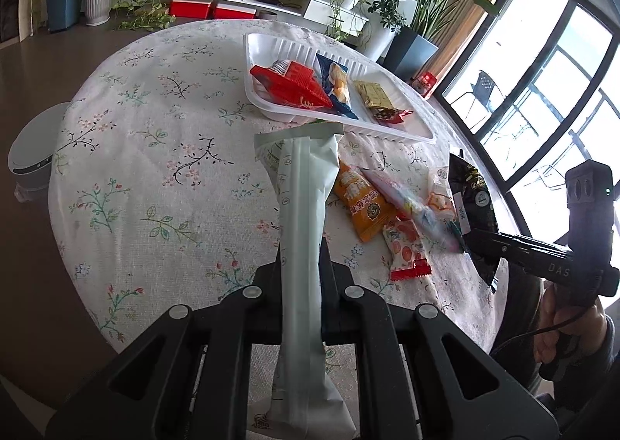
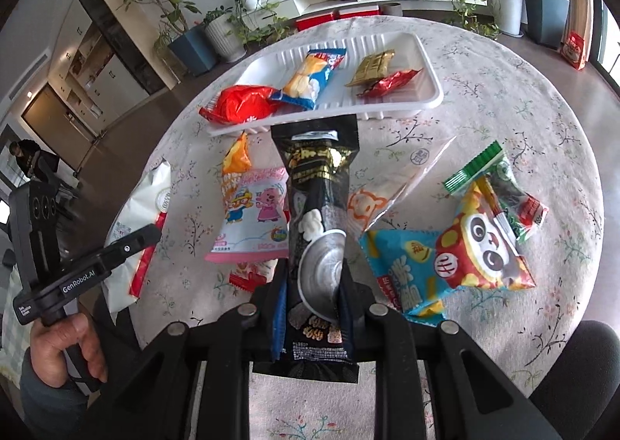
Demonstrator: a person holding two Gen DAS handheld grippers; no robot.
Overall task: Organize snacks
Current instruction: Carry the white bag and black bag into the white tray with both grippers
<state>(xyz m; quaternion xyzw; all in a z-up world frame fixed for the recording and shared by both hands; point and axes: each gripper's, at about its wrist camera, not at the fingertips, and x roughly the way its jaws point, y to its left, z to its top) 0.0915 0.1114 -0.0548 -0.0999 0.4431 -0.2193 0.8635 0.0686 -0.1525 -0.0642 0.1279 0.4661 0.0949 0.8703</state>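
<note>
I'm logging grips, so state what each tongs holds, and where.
Left tongs clamp the pale green-white packet across its lower middle. Right tongs clamp the black snack bag near its lower half.

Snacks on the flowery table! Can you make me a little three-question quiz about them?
1. True or false: the left gripper holds a pale green packet.
2. What colour is the packet in the right gripper? A red, B black, C yellow.
3. How many snacks lie in the white tray?

Key: 1 true. 2 B. 3 four: the red bag, blue packet, gold wrapper and small red wrapper.
</note>
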